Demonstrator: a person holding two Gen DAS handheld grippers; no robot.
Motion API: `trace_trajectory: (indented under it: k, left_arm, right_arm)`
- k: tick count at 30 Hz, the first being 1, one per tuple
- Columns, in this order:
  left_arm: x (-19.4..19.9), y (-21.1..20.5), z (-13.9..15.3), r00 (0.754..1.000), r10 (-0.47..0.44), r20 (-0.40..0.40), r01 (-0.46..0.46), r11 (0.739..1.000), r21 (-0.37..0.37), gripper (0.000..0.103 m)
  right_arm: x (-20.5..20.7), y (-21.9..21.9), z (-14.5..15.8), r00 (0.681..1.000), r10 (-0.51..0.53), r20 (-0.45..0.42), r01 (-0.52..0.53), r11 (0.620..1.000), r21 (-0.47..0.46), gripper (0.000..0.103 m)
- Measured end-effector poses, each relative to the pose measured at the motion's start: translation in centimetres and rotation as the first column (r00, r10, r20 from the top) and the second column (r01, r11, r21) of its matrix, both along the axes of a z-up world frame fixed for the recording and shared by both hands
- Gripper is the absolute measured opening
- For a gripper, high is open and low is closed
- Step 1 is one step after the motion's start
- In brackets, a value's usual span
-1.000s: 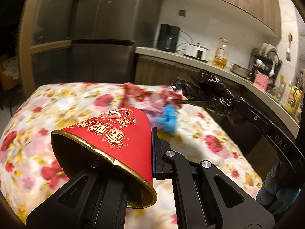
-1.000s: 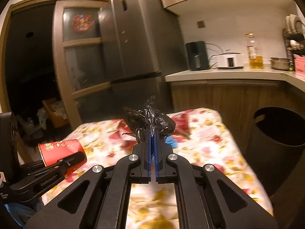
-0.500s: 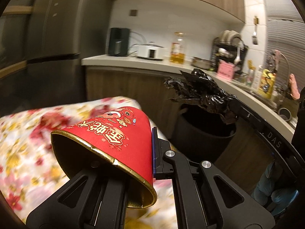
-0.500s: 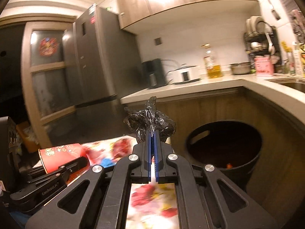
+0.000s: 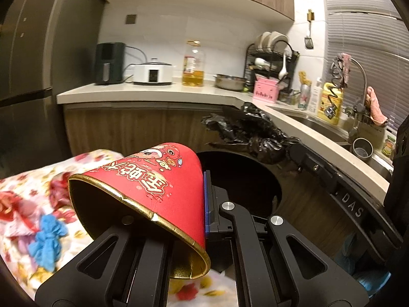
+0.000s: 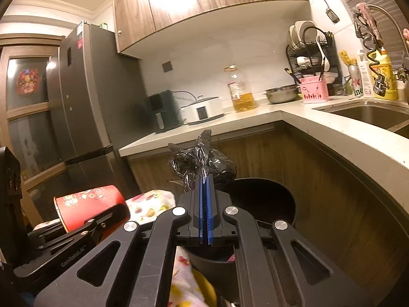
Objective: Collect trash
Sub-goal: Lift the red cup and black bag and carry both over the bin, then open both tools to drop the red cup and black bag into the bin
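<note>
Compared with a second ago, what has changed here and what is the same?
Both grippers swung away from the floral table toward the black bin below the counter, which now sits just ahead. Unchanged: the left gripper stays clamped on the red paper cup, and the right gripper on the black plastic bag.

Glossy red paper cup [image 5: 153, 179] with gold foil rim; crinkled shiny black plastic bag [image 6: 202, 162]; matt black bin [image 6: 268, 199]

Left claw [image 5: 179, 204] clamped w/ load, right claw [image 6: 204, 199] pinched shut, both held up side by side
</note>
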State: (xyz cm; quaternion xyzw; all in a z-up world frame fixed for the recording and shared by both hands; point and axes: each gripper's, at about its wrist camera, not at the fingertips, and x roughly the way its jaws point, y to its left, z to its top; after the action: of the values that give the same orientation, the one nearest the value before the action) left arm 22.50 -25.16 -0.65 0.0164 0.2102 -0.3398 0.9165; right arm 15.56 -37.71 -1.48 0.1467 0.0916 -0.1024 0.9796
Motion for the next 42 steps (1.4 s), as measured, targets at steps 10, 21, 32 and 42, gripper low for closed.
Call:
trace_trajectory:
  k: [10,21,32,42]
  left_arm:
    - [2.2,-3.7,-1.0,0.998,-0.066,-0.024,0.066,0.998,0.004,0.001]
    - [3.8,-6.5,-2.5,0.992,-0.105,-0.065,0.107,0.994,0.029,0.001]
    - [5.0,-7.7,-3.8,0.987,-0.119,-0.106,0.123,0.992,0.037,0.001]
    - [5.8,-8.2,-4.7,0.986,-0.111,-0.12,0.118,0.992,0.049,0.01]
  right_arm:
    - [1.3,-2.1,-0.7,0.999,-0.028,-0.027,0.028,1.0,0.014,0.004]
    - [2.0,-3.5,-1.8,0.997,-0.043,-0.059,0.045,0.998,0.035,0.004]
    - [2.6,-4.2,-2.3,0.997,-0.043,-0.068,0.047,0.997,0.054,0.004]
    - [3.4,-4.9,-2.9,0.997,-0.031,-0.071,0.036,0.997,0.07,0.006]
